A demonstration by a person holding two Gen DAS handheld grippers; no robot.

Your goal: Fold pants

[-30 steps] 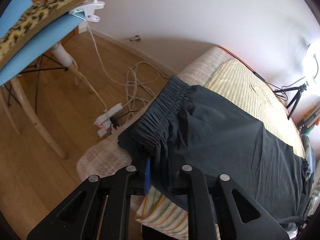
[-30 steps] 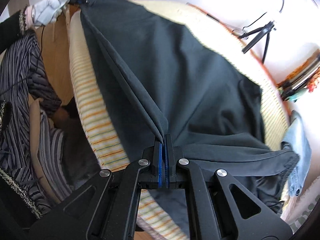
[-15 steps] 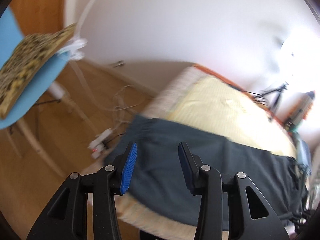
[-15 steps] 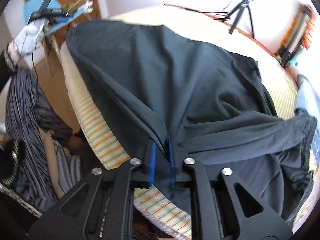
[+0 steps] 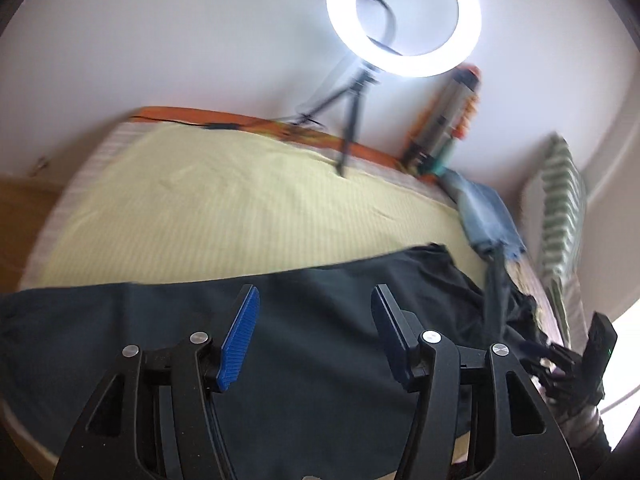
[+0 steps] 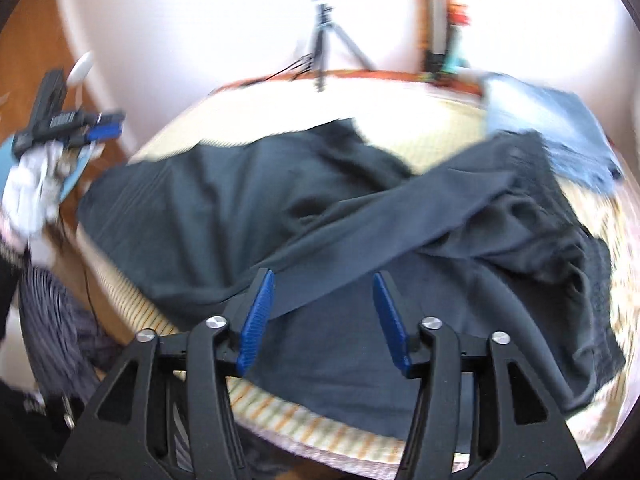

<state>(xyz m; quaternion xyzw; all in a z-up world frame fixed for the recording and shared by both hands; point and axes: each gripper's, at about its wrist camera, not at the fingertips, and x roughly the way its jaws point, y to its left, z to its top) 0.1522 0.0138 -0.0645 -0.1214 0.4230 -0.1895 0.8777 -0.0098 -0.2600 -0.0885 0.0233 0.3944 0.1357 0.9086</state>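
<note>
So both tools just let go: left tool (image 5: 314,334) and right tool (image 6: 322,318) have opened up with nothing between the pads. The dark pants (image 6: 320,216) now lie rumpled along the bed's (image 5: 224,208) near edge, so probably time to regrip for the next fold.

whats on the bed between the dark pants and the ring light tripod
Only bare pale yellow striped bedsheet. In the left wrist view it runs unbroken from the far edge of the dark grey fabric pants to the black tripod of the lit ring light.
</note>
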